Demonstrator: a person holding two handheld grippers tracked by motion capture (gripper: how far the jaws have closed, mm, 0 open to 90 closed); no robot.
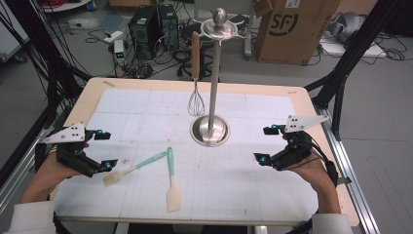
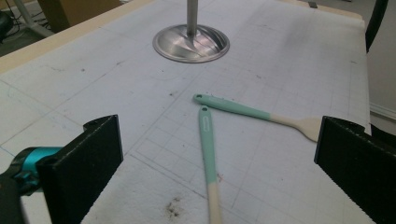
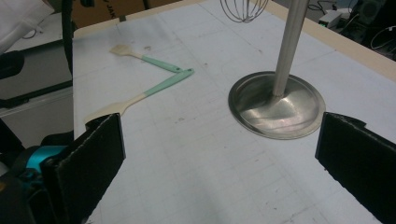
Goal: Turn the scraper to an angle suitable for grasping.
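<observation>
A steel utensil stand [image 1: 210,130] rises from the middle of the white gridded mat [image 1: 131,107]. A whisk [image 1: 196,83] with a wooden handle hangs from its top ring. Two teal-handled utensils lie in a V at front left: a small brush [image 1: 134,168] and a spatula [image 1: 172,180]. My left gripper [image 1: 105,150] is open at the left edge, its lower jaw close to the brush's head. My right gripper [image 1: 266,145] is open to the right of the stand's base. Between the left gripper's [image 2: 219,140] jaws I see the spatula [image 2: 243,112], the brush [image 2: 208,144] and the base [image 2: 191,43]. Beyond the right gripper [image 3: 224,140] lie the base [image 3: 276,105] and the spatula [image 3: 154,91].
The mat covers a wooden table with rounded corners [image 1: 304,95]. Behind it on the floor stand a cardboard box [image 1: 292,29], computer towers [image 1: 151,24] and tangled cables. Black frame struts [image 1: 341,73] flank both sides. A small dark smudge [image 2: 173,207] marks the mat near the left gripper.
</observation>
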